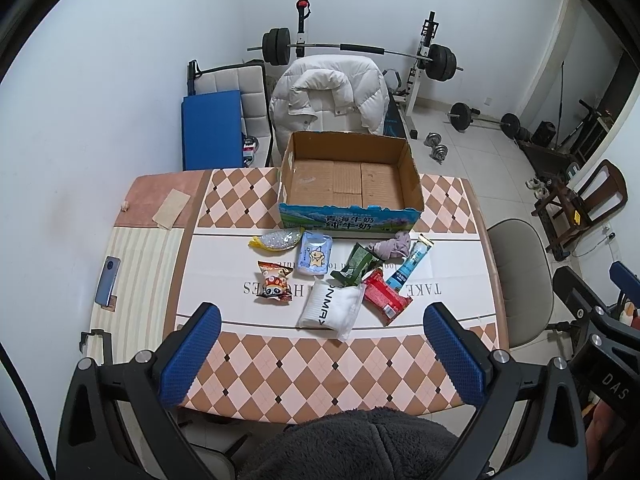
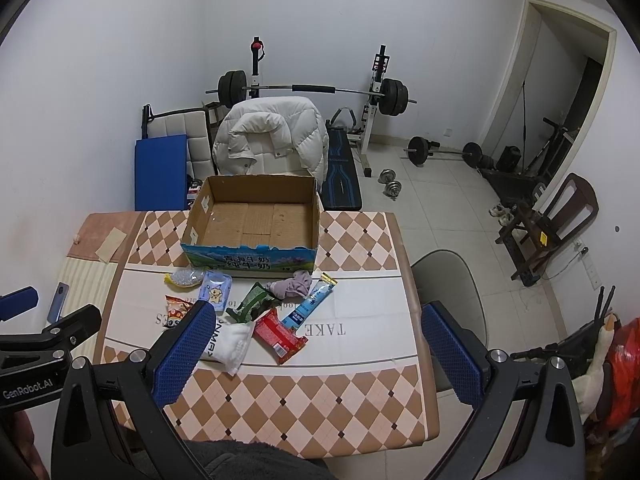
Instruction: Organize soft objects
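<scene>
Your left gripper [image 1: 322, 354] hangs above the near edge of the bench [image 1: 320, 380], jaws spread wide and holding nothing. Your right gripper [image 2: 316, 354] is likewise spread and empty, hovering over the bench's near right part; its left pad [image 2: 184, 354] covers part of the snack bag in its own view.

The soft things lie in a loose cluster at mid-bench, all outside the box [image 1: 348, 176]. The box sits open at 12 o'clock from the cluster, its printed blue front facing you.

Taking the white pack [image 1: 330, 310] as the centre:
- the snack bag [image 1: 274, 286] with the cartoon face lies at 10 o'clock, apart from it;
- the blue pouch [image 1: 315, 256] lies at 11 o'clock, close to the box front;
- the yellow-ended bead bag [image 1: 276, 239] lies beyond that, at about 10 o'clock of the pouch;
- the green packet [image 1: 356, 266] lies at 1 o'clock, its lower end touching the white pack;
- the red packet [image 1: 386, 296] lies at 3 o'clock, just beside the white pack;
- the blue stick [image 1: 410, 264] slants at 2 o'clock, its lower end at the red packet;
- the crumpled cloth [image 1: 390, 246] lies between the green packet and the stick, near the box front.

A phone [image 1: 107, 280] lies well apart at 9 o'clock on the striped mat.
</scene>
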The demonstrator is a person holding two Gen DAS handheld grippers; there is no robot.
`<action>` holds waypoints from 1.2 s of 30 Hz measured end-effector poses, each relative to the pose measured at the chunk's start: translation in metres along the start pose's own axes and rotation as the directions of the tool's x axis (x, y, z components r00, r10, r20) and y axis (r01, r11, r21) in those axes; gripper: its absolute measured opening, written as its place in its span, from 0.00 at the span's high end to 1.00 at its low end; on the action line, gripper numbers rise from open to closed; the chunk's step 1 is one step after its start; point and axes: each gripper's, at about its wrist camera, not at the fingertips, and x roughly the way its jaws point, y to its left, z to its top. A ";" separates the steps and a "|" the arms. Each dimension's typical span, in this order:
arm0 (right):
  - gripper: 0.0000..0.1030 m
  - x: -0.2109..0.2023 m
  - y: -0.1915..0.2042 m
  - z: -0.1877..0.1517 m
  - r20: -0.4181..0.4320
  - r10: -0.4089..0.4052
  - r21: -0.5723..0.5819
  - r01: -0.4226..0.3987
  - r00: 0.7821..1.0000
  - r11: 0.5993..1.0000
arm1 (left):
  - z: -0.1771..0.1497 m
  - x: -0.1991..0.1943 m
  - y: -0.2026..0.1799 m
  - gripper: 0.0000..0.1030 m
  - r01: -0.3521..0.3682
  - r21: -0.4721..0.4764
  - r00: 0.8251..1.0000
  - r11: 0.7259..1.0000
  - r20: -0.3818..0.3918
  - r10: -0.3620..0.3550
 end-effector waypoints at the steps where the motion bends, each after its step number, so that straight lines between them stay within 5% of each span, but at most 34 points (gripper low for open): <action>1: 0.00 0.002 0.000 0.002 -0.004 0.006 0.007 -0.006 1.000 1.000 | 0.005 0.002 0.001 0.00 0.001 -0.005 1.000 1.000 -0.001 -0.001; 6: 0.00 0.035 -0.003 0.012 -0.068 0.062 0.042 -0.060 0.996 0.997 | 0.019 0.028 0.009 0.00 -0.052 -0.022 0.998 0.998 -0.020 0.051; 12: 0.00 0.151 -0.004 0.003 -0.235 0.128 0.038 -0.122 0.963 0.992 | 0.021 0.141 0.025 0.00 -0.092 -0.022 0.980 0.996 -0.182 0.087; 15: 0.00 0.230 0.010 -0.010 -0.354 0.120 -0.014 -0.134 0.928 0.991 | 0.006 0.214 0.024 0.00 -0.068 0.047 0.938 0.997 -0.336 0.080; 18: 0.00 0.302 0.022 -0.029 -0.440 0.076 -0.067 -0.117 0.895 0.991 | -0.013 0.276 0.039 0.00 0.029 -0.160 0.848 0.987 -0.518 -0.109; 20: 0.00 0.337 0.022 -0.048 -0.461 0.054 -0.090 -0.107 0.886 0.990 | -0.029 0.314 0.052 0.00 0.050 -0.390 0.753 0.919 -0.590 -0.291; 22: 0.00 0.365 0.021 -0.061 -0.482 0.046 -0.083 -0.098 0.875 0.992 | -0.048 0.347 0.062 0.00 0.009 -0.592 0.687 0.806 -0.582 -0.436; 23: 0.00 0.379 0.022 -0.065 -0.498 0.051 -0.069 -0.098 0.866 0.993 | -0.055 0.357 0.064 0.00 -0.014 -0.660 0.669 0.752 -0.565 -0.483; 25: 0.00 0.396 0.022 -0.074 -0.513 0.064 -0.043 -0.100 0.856 0.994 | -0.063 0.383 0.068 0.00 -0.081 -0.767 0.645 0.636 -0.527 -0.553; 28: 0.00 0.409 0.024 -0.084 -0.528 0.071 -0.030 -0.102 0.846 0.994 | -0.064 0.411 0.067 0.00 -0.165 -0.807 0.636 0.568 -0.527 -0.564; 31: 0.00 0.416 0.026 -0.088 -0.538 0.073 -0.030 -0.106 0.840 0.994 | -0.067 0.432 0.063 0.00 -0.233 -0.812 0.639 0.535 -0.543 -0.546; 34: 0.00 0.423 0.028 -0.088 -0.546 0.082 -0.023 -0.113 0.834 0.993 | -0.063 0.449 0.054 0.00 -0.265 -0.772 0.631 0.578 -0.592 -0.502; 36: 0.00 0.432 0.030 -0.088 -0.553 0.090 -0.023 -0.123 0.828 0.992 | -0.053 0.454 0.045 0.05 -0.247 -0.703 0.628 0.668 -0.641 -0.442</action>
